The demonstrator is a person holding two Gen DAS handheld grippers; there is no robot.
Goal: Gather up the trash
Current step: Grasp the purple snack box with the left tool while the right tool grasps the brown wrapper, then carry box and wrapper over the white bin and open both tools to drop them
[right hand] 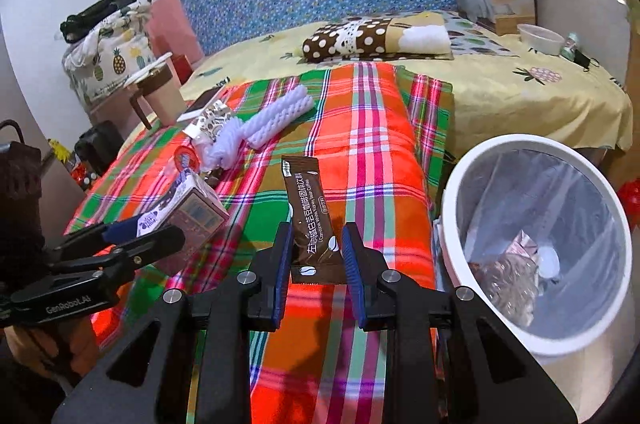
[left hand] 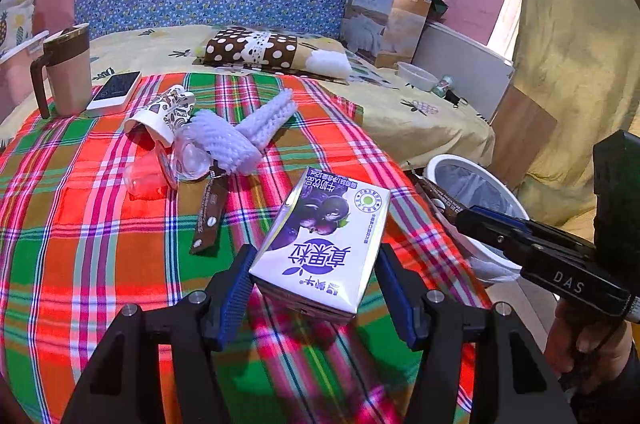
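Nearby, foam netting [left hand: 240,132] beside mug [left hand: 66,72].

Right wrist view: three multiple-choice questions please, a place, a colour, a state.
1. Where does the white bin stand? A right of the plaid cloth; B on the pillow; C under the mug.
2. What colour are the right gripper's pads? A red; B blue; C yellow.
3. The right gripper is: A open, empty; B shut on a mug; C shut on the coffee sachet.
Answers: A, its rim sits past the cloth's right edge; B, both pads show blue; C, the sachet is pinched between the pads.
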